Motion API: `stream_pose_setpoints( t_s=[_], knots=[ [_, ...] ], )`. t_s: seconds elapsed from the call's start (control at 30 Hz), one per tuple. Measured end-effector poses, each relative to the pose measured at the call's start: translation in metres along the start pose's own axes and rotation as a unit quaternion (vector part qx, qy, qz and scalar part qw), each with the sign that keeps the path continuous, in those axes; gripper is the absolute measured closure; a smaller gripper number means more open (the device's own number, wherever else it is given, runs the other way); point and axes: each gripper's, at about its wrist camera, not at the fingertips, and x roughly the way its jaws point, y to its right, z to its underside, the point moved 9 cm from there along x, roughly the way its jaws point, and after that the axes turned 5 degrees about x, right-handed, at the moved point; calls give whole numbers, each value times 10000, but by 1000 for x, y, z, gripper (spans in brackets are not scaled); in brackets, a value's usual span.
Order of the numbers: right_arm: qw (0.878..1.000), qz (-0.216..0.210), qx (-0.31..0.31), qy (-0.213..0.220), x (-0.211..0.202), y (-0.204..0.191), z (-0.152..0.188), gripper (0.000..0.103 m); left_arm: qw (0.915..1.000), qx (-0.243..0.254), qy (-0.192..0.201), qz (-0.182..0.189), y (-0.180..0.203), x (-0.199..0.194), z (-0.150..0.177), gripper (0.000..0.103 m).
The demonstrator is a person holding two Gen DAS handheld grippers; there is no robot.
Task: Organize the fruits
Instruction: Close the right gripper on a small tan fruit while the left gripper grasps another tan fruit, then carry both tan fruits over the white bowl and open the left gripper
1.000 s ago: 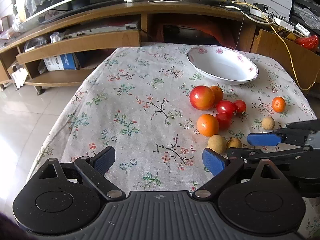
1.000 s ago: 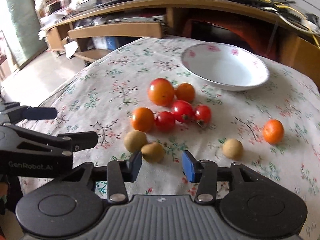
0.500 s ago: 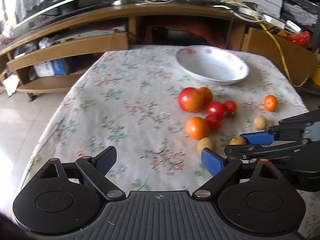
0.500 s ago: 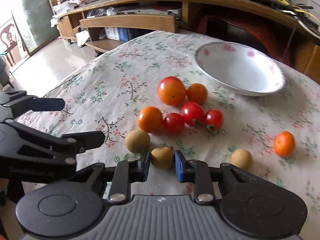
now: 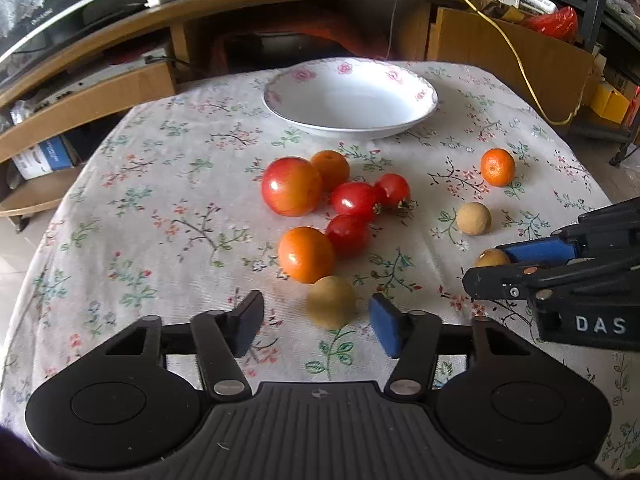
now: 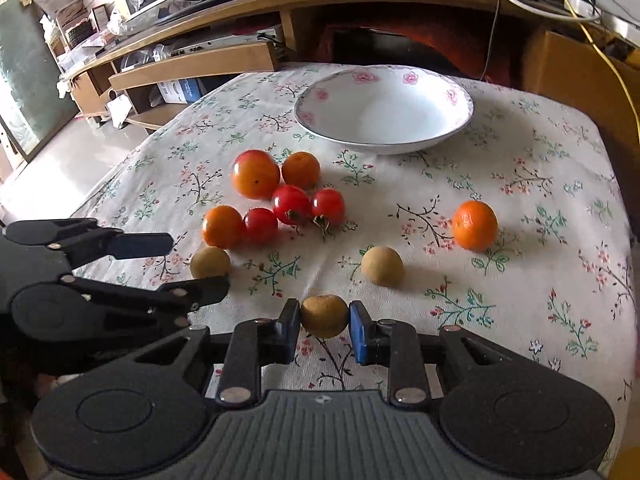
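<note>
Your right gripper (image 6: 324,326) had its two blue pads pressed on both sides of a small brown fruit (image 6: 324,316), holding it tight, on the side of the fruit pile far from the white bowl (image 6: 460,120). Your left gripper (image 5: 316,324) was wide open, and another brown fruit (image 5: 331,300) sat on the flowery tablecloth (image 5: 168,216) between its pads, touching neither one. That fruit lay just on the near side of an orange (image 5: 306,254), away from the bowl. Between the orange and the bowl sat three small red tomatoes (image 5: 354,200), a big red-orange tomato (image 5: 291,186) and a second orange (image 5: 331,168), all bunched close. Off to the right of the bunch, a third brown fruit (image 5: 473,219) and a small orange (image 5: 497,167) sat apart from the others.
</note>
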Motion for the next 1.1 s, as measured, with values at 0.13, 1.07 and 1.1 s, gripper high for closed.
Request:
stream_pose_setpoints(
  t_s=[0.13, 1.07, 1.1],
  knots=[
    [10000, -43, 32, 4, -2, 1, 1, 76, 9999, -141, -69, 32, 0, 4, -2, 55],
    [9984, 295, 315, 377, -24, 5, -56, 77, 9988, -260, 251, 343, -6, -15, -66, 70],
    [9983, 303, 315, 374, -21, 5, -60, 76, 9987, -249, 271, 347, -7, -12, -72, 70]
  ],
)
